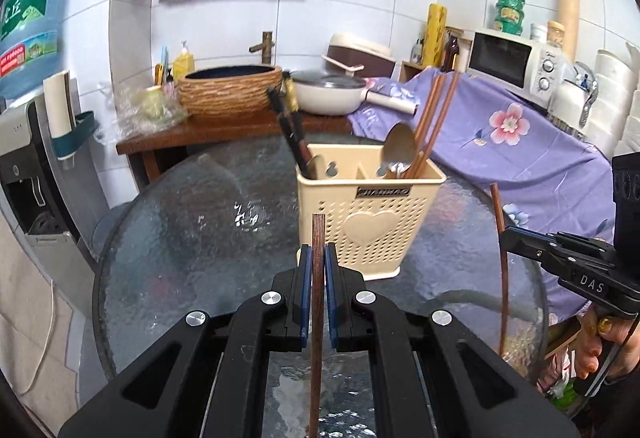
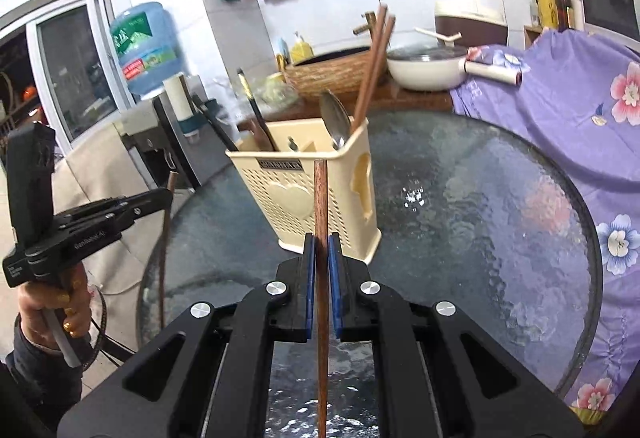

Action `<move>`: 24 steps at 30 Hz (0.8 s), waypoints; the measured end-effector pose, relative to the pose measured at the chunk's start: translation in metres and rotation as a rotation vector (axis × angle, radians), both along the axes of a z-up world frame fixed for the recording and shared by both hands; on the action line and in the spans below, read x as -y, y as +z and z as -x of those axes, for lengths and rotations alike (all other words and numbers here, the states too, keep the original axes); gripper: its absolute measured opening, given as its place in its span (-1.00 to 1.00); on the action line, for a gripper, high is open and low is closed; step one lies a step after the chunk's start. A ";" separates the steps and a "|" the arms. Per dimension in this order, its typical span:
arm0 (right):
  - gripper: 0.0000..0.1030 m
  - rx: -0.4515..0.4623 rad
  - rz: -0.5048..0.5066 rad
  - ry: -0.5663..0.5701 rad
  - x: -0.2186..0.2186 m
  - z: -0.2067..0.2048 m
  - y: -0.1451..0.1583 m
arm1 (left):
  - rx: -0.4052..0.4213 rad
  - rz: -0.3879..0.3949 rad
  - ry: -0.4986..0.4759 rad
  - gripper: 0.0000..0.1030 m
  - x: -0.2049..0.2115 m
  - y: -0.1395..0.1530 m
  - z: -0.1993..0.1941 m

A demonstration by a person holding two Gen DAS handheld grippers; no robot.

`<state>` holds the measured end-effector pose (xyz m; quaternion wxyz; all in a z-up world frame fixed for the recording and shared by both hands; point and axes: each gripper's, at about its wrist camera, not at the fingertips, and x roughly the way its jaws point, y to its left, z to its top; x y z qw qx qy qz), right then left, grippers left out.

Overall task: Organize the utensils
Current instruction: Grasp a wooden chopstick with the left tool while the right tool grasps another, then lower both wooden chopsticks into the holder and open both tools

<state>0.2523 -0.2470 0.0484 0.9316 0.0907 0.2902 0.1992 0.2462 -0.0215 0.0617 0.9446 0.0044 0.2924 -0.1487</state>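
Note:
A cream perforated utensil holder [image 1: 370, 213] stands on the round glass table [image 1: 200, 238]; it also shows in the right wrist view [image 2: 308, 193]. It holds dark chopsticks [image 1: 294, 133] on the left side, and a metal spoon [image 1: 398, 149] with brown chopsticks [image 1: 434, 117] on the right side. My left gripper [image 1: 319, 258] is shut on an upright brown chopstick [image 1: 318, 298]. My right gripper [image 2: 322, 250] is shut on another upright brown chopstick [image 2: 321, 258]. Each gripper shows in the other's view, the right [image 1: 505, 238] and the left [image 2: 168, 193], both short of the holder.
A wooden counter [image 1: 224, 129] behind the table carries a woven basin [image 1: 232, 89] and a white pan [image 1: 328, 93]. A purple floral cloth [image 1: 520, 141] covers furniture at the right under a microwave [image 1: 516, 61]. A water dispenser [image 1: 32, 157] stands at the left.

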 end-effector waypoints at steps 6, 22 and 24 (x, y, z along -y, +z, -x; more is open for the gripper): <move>-0.85 0.055 -0.017 -0.004 0.004 0.011 0.024 | 0.050 0.009 0.003 -0.87 0.000 0.021 0.008; -0.86 0.164 -0.005 0.050 -0.016 0.017 0.088 | 0.151 0.062 -0.042 -0.88 0.008 0.076 0.024; -0.86 0.165 -0.002 0.057 -0.018 0.013 0.099 | 0.160 0.076 -0.047 -0.88 0.008 0.086 0.023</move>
